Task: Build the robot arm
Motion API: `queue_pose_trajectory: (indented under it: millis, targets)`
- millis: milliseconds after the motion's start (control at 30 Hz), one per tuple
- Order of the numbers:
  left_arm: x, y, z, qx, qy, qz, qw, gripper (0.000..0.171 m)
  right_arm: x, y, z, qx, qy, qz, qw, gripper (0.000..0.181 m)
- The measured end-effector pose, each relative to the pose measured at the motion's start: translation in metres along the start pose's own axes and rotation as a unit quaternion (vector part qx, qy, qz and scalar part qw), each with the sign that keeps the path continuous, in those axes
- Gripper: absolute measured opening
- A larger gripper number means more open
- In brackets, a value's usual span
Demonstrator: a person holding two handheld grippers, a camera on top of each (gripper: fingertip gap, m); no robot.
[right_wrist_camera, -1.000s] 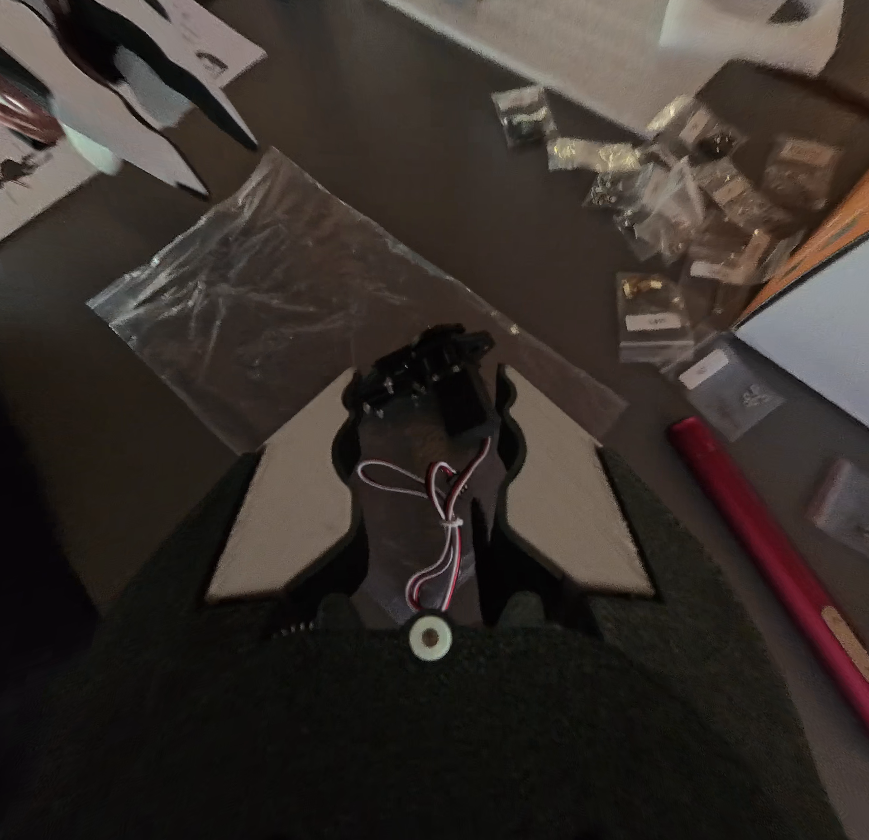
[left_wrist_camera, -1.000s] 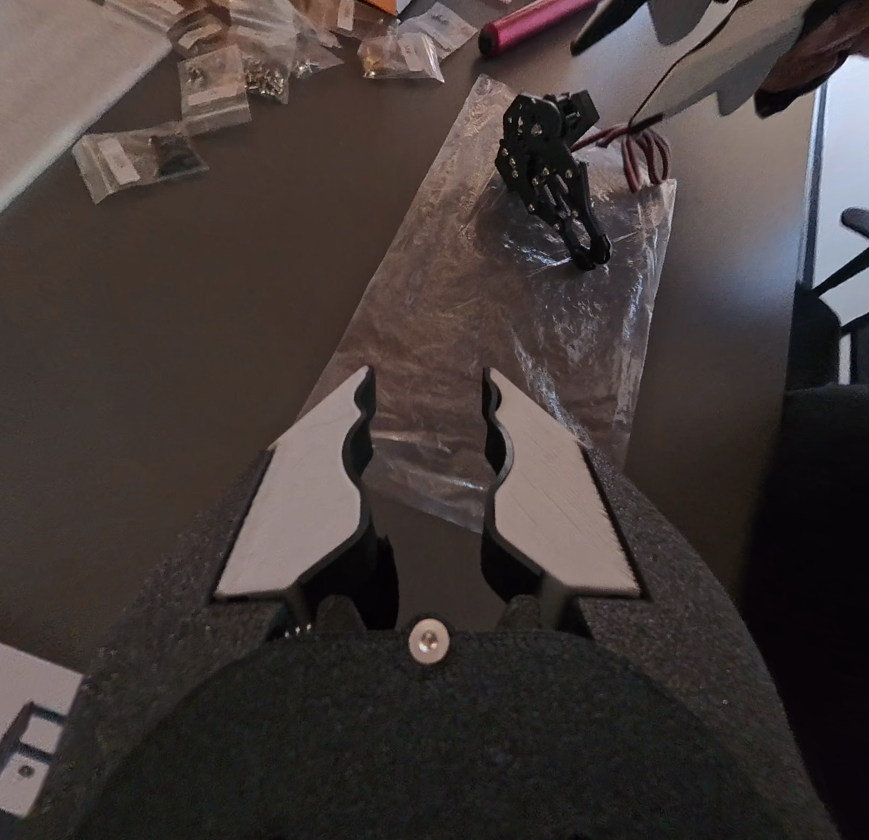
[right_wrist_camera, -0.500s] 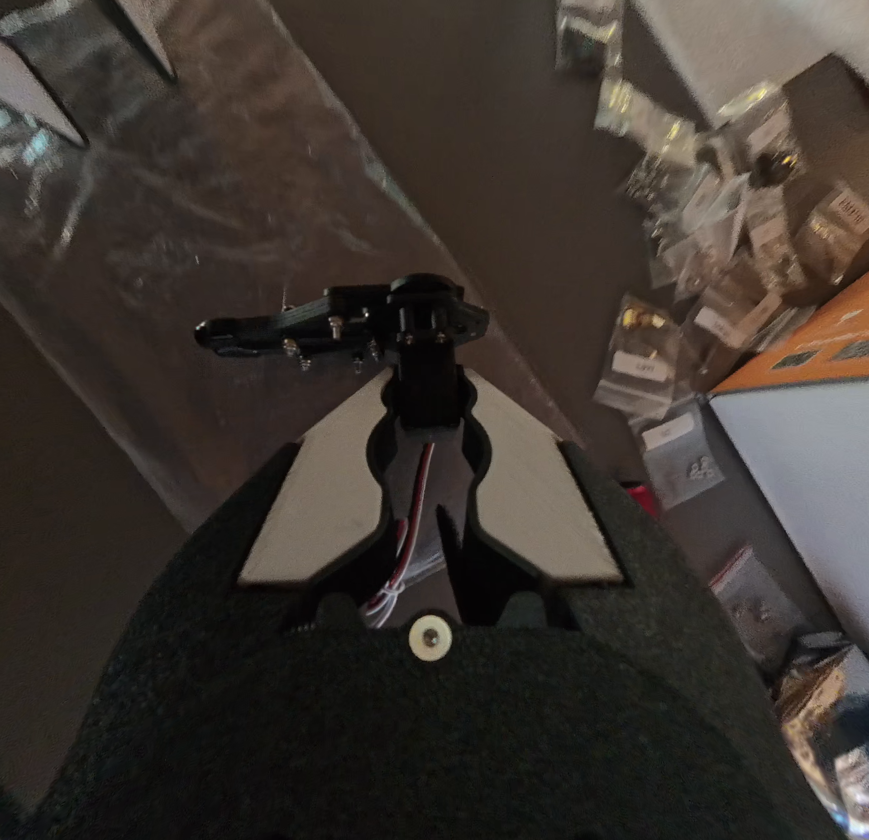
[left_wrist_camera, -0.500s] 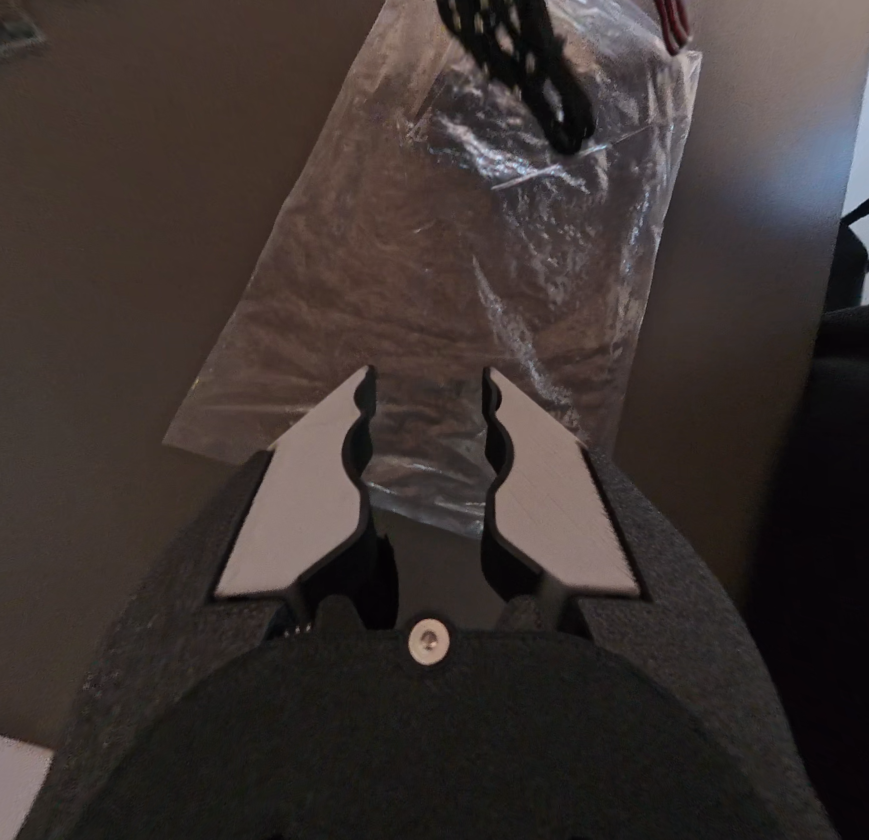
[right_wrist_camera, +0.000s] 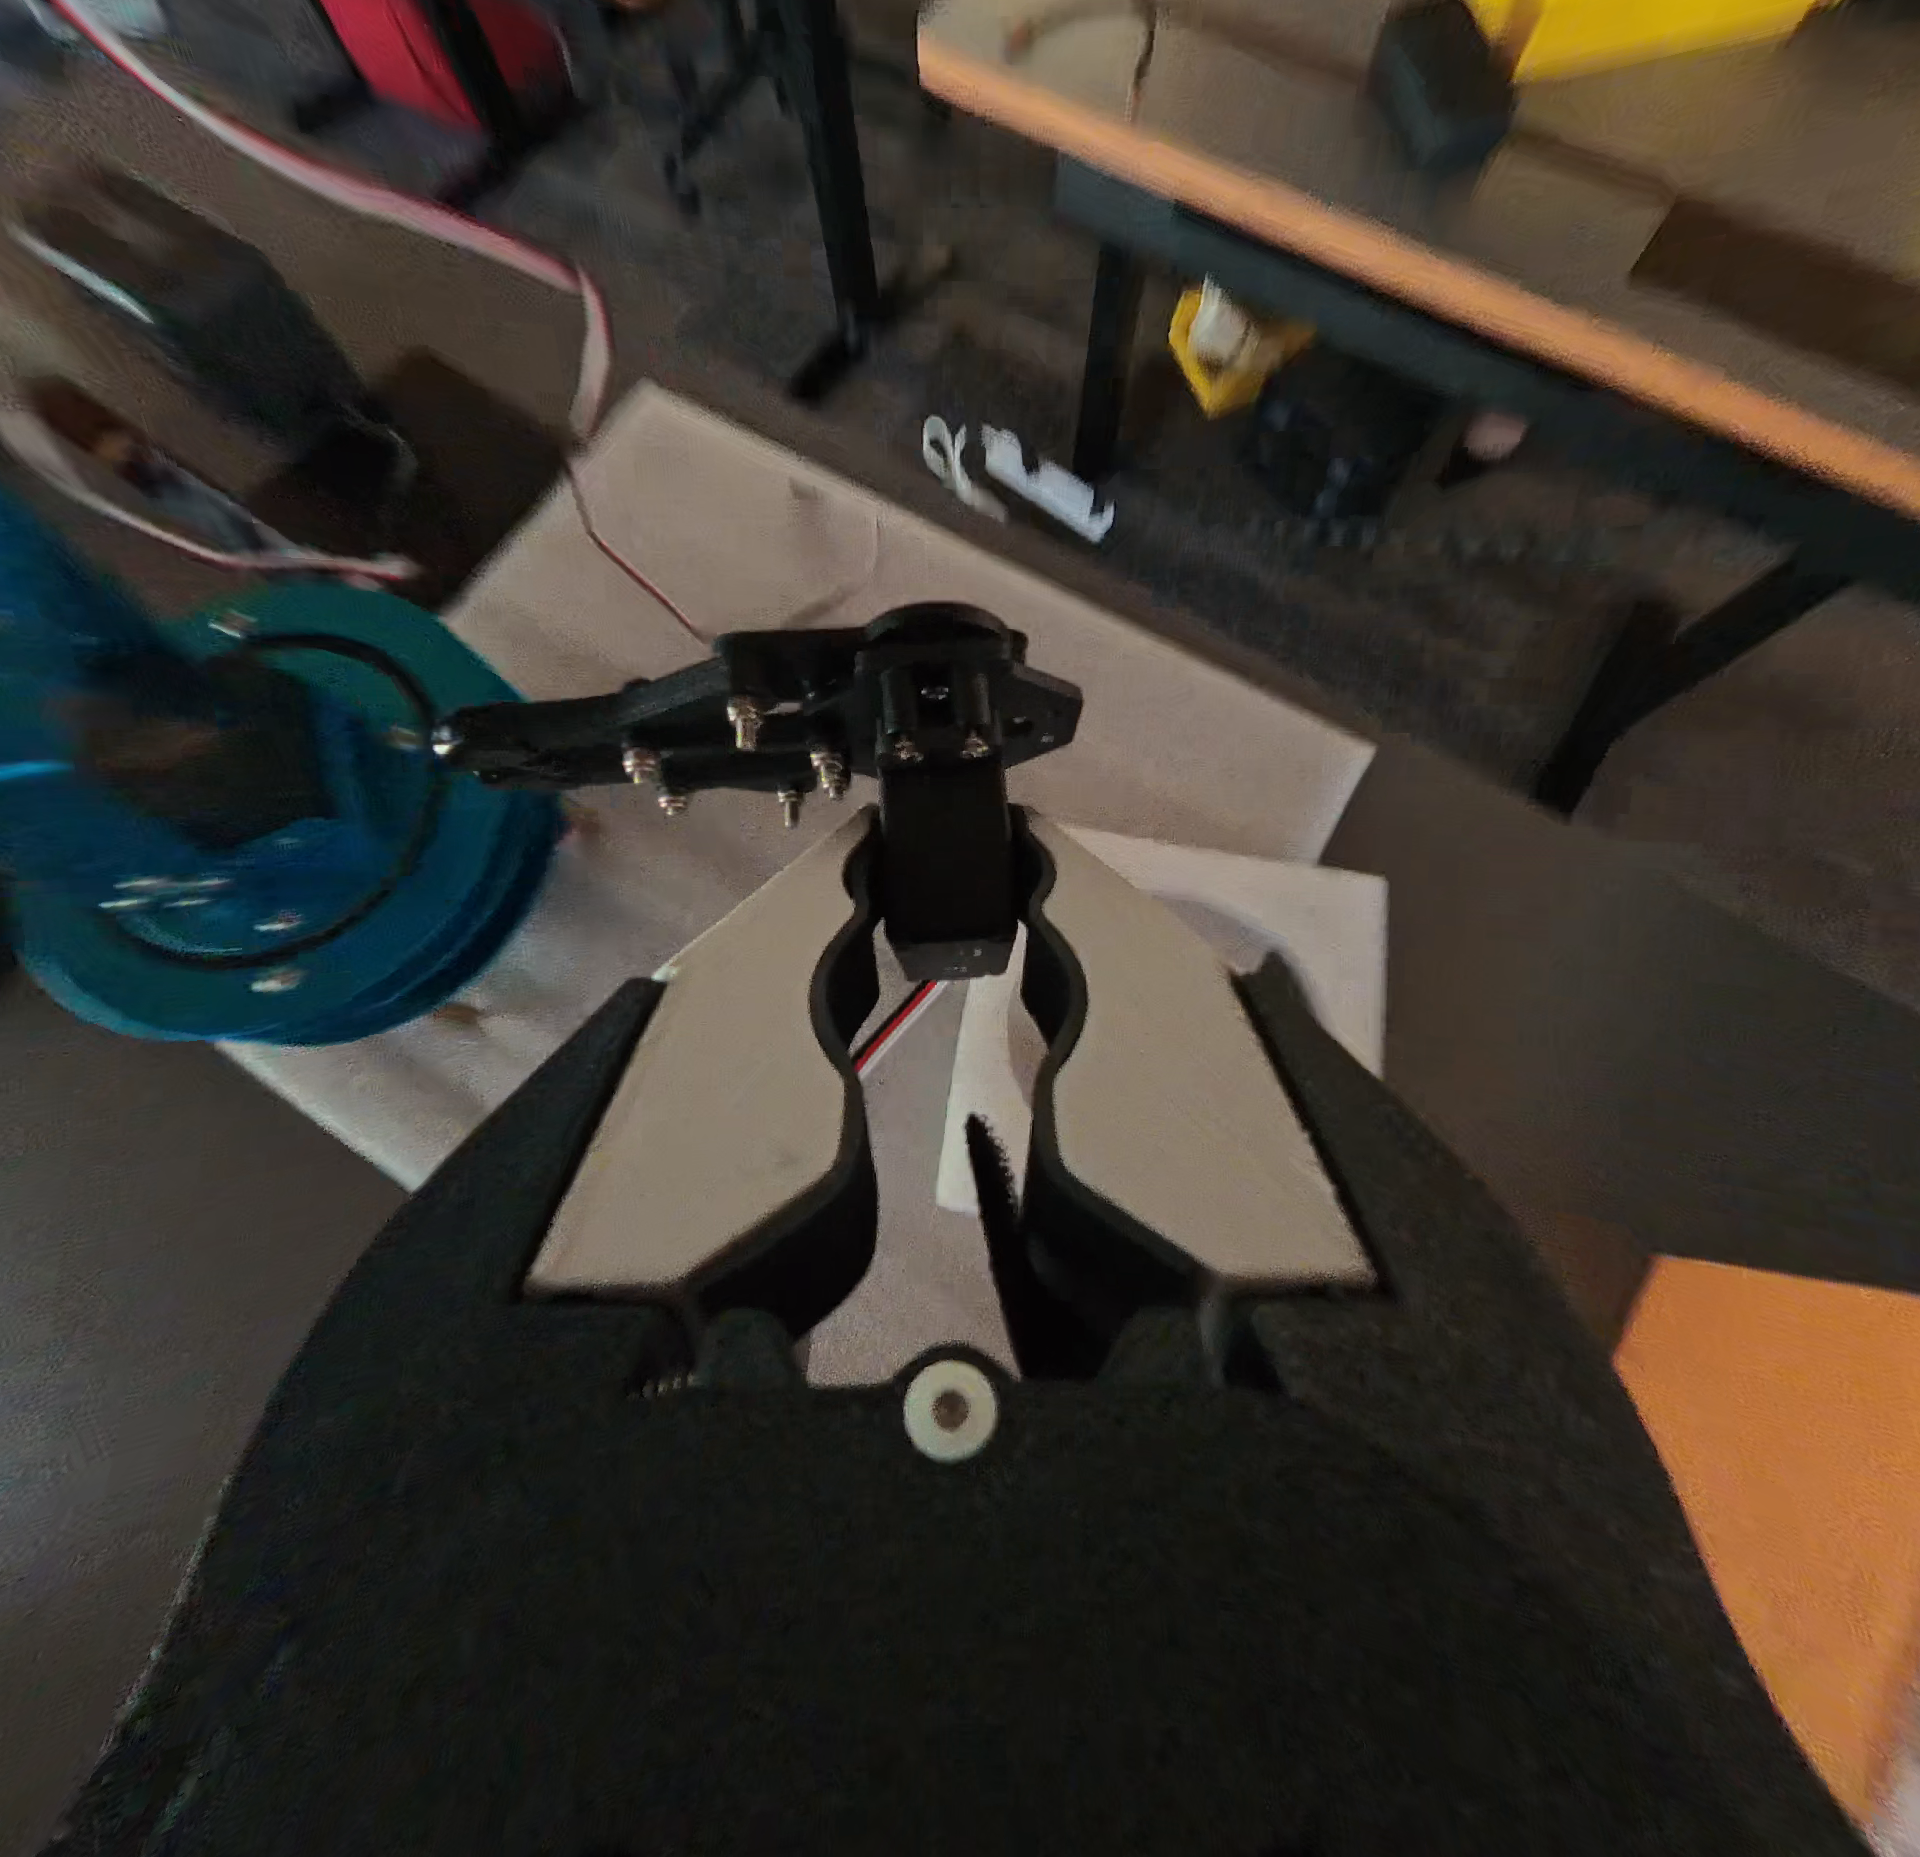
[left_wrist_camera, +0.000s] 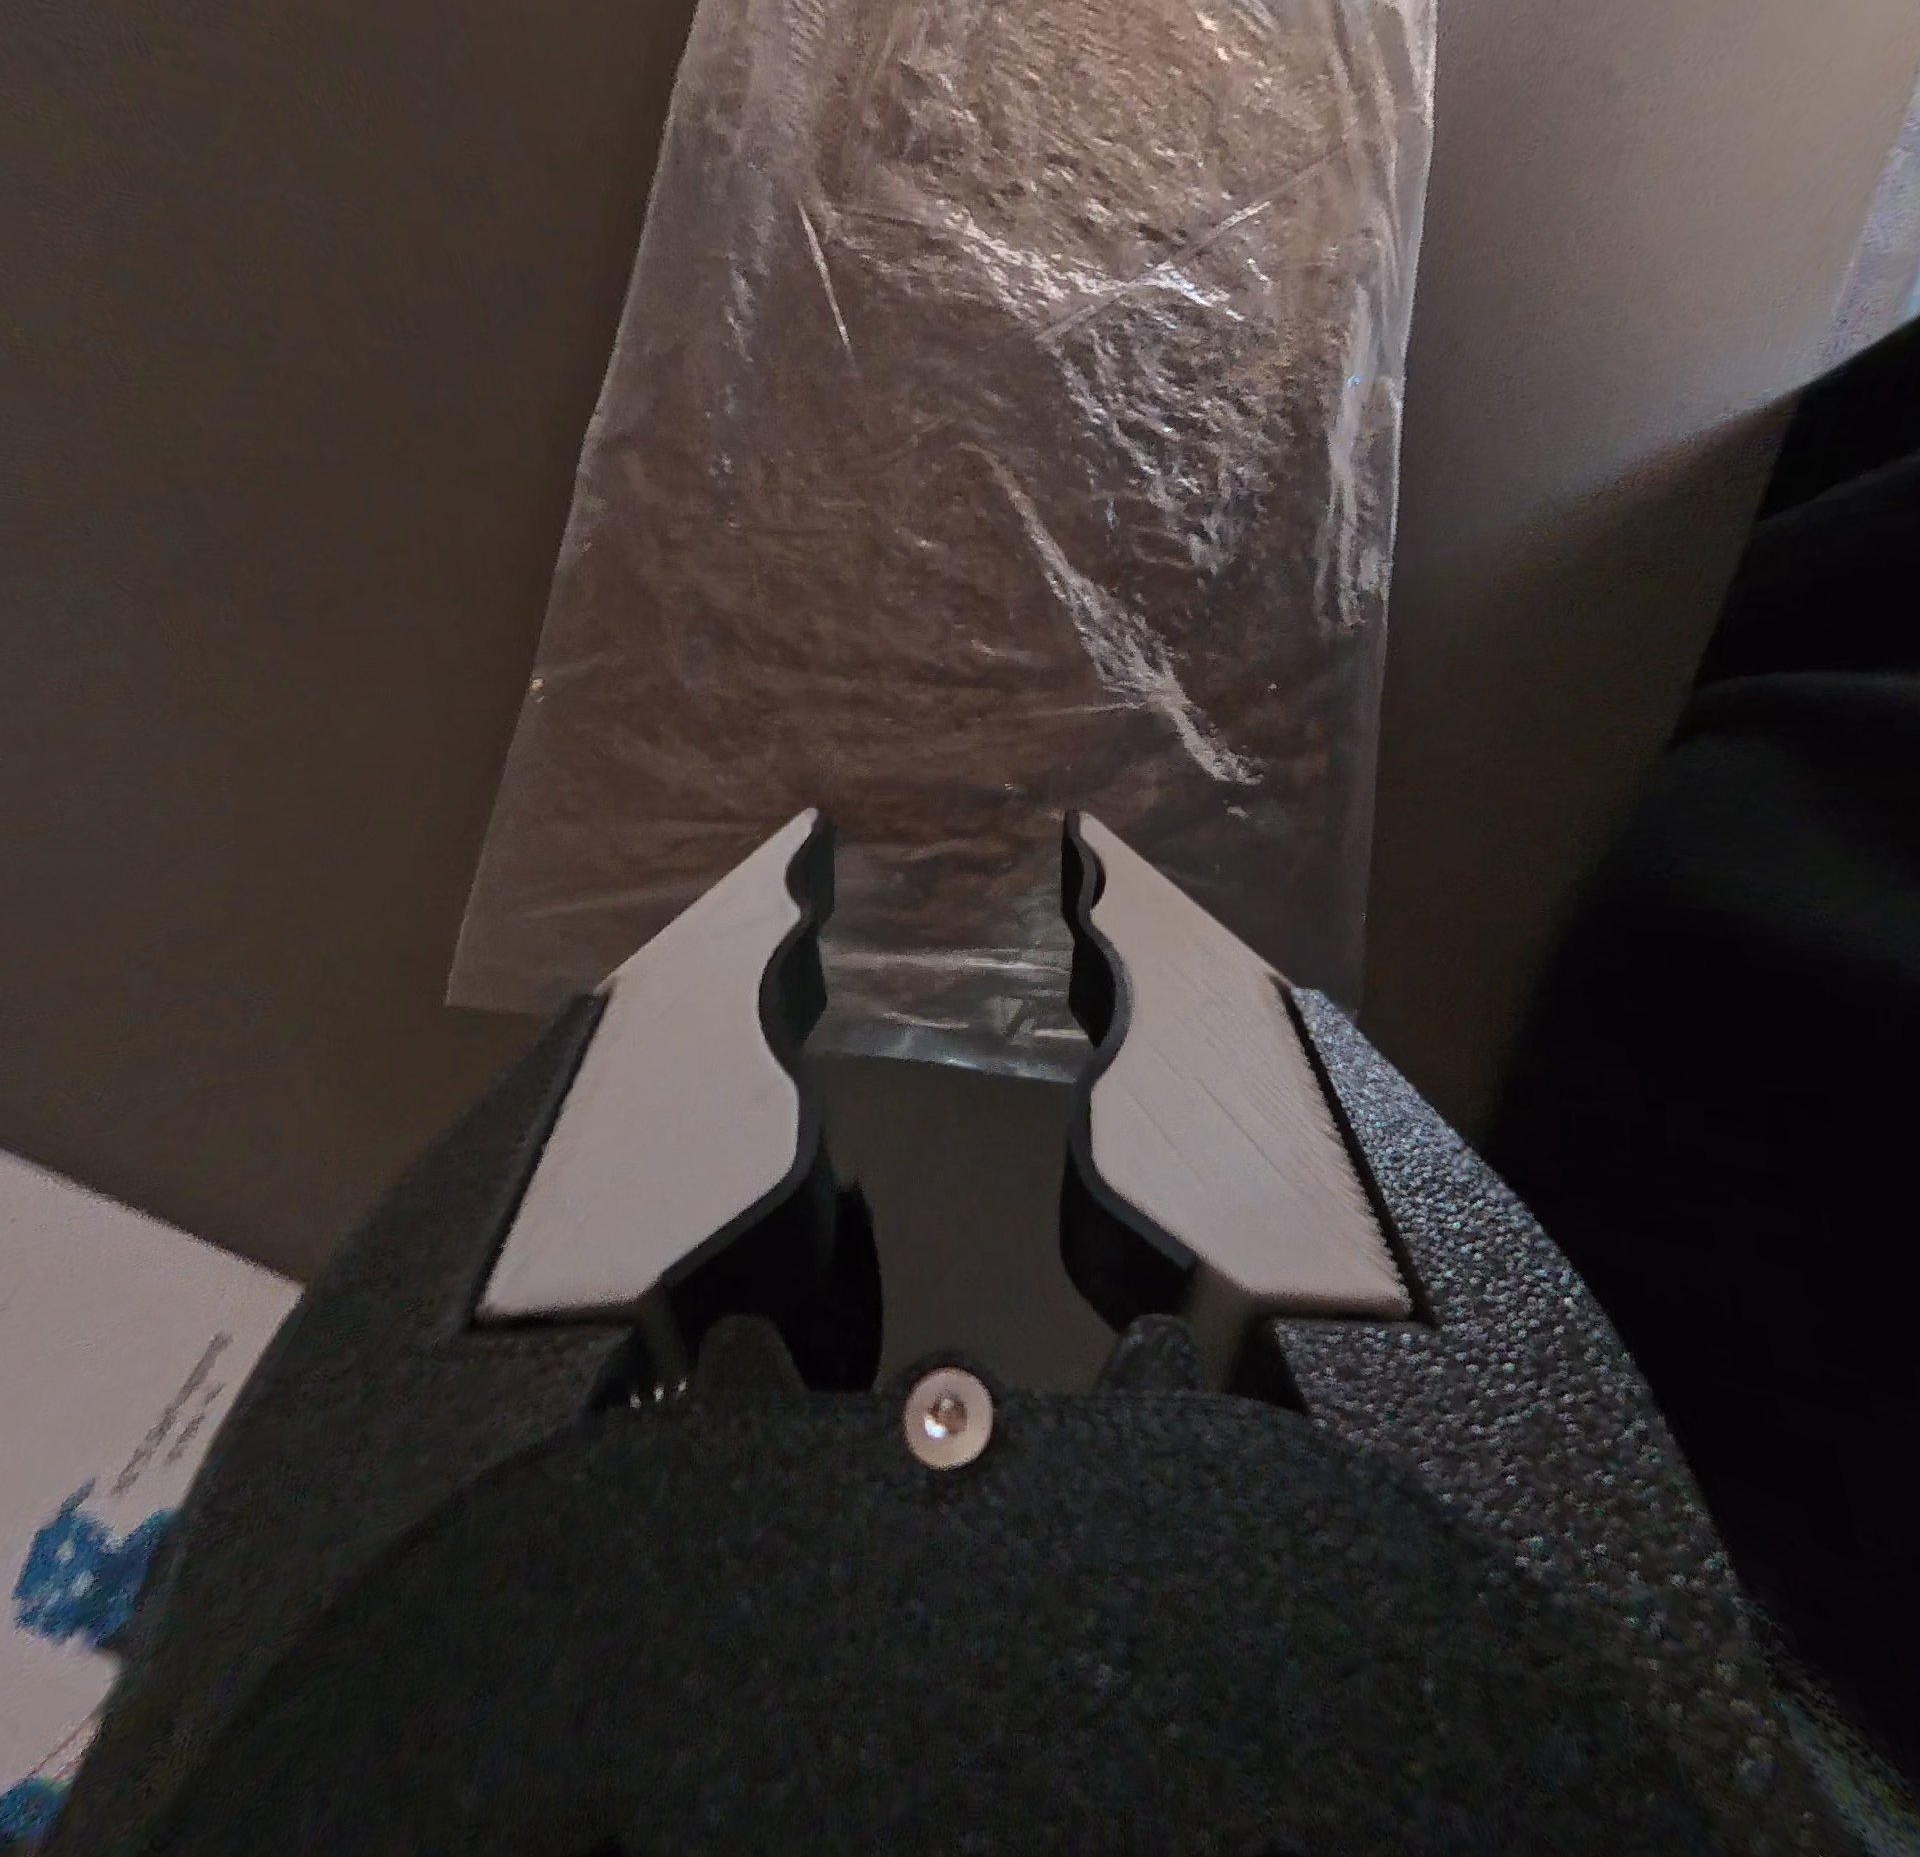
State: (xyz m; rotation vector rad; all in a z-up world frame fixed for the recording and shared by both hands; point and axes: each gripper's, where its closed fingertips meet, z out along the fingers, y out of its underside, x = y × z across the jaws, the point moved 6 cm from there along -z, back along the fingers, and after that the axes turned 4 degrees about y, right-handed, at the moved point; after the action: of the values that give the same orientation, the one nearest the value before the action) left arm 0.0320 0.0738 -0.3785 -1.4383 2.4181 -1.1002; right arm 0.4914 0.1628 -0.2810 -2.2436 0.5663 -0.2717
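Observation:
My right gripper [right_wrist_camera: 943,839] is shut on a black servo claw assembly [right_wrist_camera: 831,727]. It grips the servo body between the fingertips, and the claw arm sticks out to the left. Red, white and dark wires trail back between the fingers. The claw tip is close to a blurred blue ring-shaped device [right_wrist_camera: 260,841] at the left. My left gripper [left_wrist_camera: 945,841] is open and empty. It hovers over the near edge of a clear, crinkled plastic bag [left_wrist_camera: 987,405] that lies flat on the dark table [left_wrist_camera: 260,457].
A white sheet [left_wrist_camera: 94,1340] lies at the table's left near corner. A dark chair or cloth [left_wrist_camera: 1766,768] is at the right. The right view shows cardboard [right_wrist_camera: 831,560], white paper [right_wrist_camera: 1288,914], an orange box [right_wrist_camera: 1766,1495], a wooden desk [right_wrist_camera: 1455,280] with black legs, and a red-white cable [right_wrist_camera: 416,207]. My right fingertips sit around 50 cm from my left ones.
The right gripper lifted the servo claw off the bag and swung it up and away, toward the room and the blue device. The left gripper moved in over the bag, which now lies empty.

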Motion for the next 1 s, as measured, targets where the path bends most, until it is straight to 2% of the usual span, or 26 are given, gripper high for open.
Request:
queue_pose_trajectory:
  millis: [67, 133, 267, 300, 333, 367, 467, 533, 600, 667, 733, 767, 800, 900, 933, 967, 1000]
  targets:
    - [-0.003, -0.001, -0.007, 0.007, -0.032, 0.001, 0.999, 0.045, -0.008, 0.021, 0.035, -0.057, -0.008, 0.004, 0.998, 0.021]
    - [-0.009, -0.002, -0.016, 0.019, -0.068, -0.006, 0.997, 0.050, -0.017, 0.042, 0.055, -0.091, -0.007, -0.011, 0.996, 0.021]
    - [-0.021, -0.005, -0.025, 0.050, -0.100, -0.023, 0.993, 0.071, -0.021, 0.049, 0.057, -0.075, -0.001, -0.016, 0.997, 0.023]
    - [-0.023, -0.006, -0.024, 0.056, -0.098, -0.023, 0.993, 0.072, -0.018, 0.049, 0.052, -0.076, 0.007, -0.021, 0.997, 0.033]
    - [-0.025, -0.008, -0.024, 0.059, -0.095, -0.021, 0.993, 0.073, -0.013, 0.050, 0.042, -0.076, 0.019, -0.028, 0.997, 0.051]
    - [-0.026, -0.009, -0.023, 0.059, -0.088, -0.017, 0.994, 0.075, -0.012, 0.051, 0.022, -0.068, 0.014, -0.036, 0.997, 0.057]
    - [-0.027, -0.008, -0.020, 0.046, -0.075, 0.007, 0.996, 0.074, -0.016, 0.069, -0.076, 0.025, 0.010, -0.036, 0.999, 0.054]
    - [-0.028, -0.003, -0.014, 0.031, -0.065, 0.016, 0.997, 0.073, -0.028, 0.114, -0.141, 0.049, -0.013, -0.022, 0.998, 0.047]
    - [-0.028, 0.002, -0.006, 0.010, -0.060, 0.032, 0.998, 0.072, -0.045, 0.186, -0.182, 0.001, -0.054, 0.012, 0.998, 0.053]
    - [-0.027, 0.003, -0.002, 0.001, -0.068, 0.059, 0.996, 0.068, -0.056, 0.269, -0.206, -0.072, -0.043, 0.025, 0.996, 0.059]
    - [-0.023, 0.002, 0.001, -0.001, -0.061, 0.069, 0.996, 0.062, -0.071, 0.324, -0.223, -0.090, -0.030, 0.049, 0.994, 0.060]
    - [-0.022, 0.001, 0.002, 0.001, -0.058, 0.072, 0.996, 0.061, -0.078, 0.336, -0.228, -0.073, -0.023, 0.066, 0.995, 0.065]
    - [-0.020, 0.000, 0.003, 0.004, -0.055, 0.076, 0.996, 0.059, -0.085, 0.340, -0.234, -0.051, -0.016, 0.077, 0.996, 0.057]
    - [-0.012, -0.002, 0.007, 0.006, -0.041, 0.100, 0.994, 0.047, -0.097, 0.347, -0.237, -0.060, 0.036, 0.059, 0.996, 0.046]
    - [-0.010, -0.003, 0.009, 0.008, -0.039, 0.108, 0.993, 0.046, -0.098, 0.349, -0.239, -0.065, 0.060, 0.042, 0.995, 0.029]
    - [-0.008, -0.004, 0.011, 0.009, -0.036, 0.113, 0.993, 0.044, -0.104, 0.350, -0.243, -0.072, 0.060, 0.033, 0.995, 0.002]
    - [-0.005, -0.006, 0.013, 0.008, -0.034, 0.117, 0.993, 0.044, -0.105, 0.351, -0.248, -0.077, 0.072, 0.032, 0.994, 0.000]
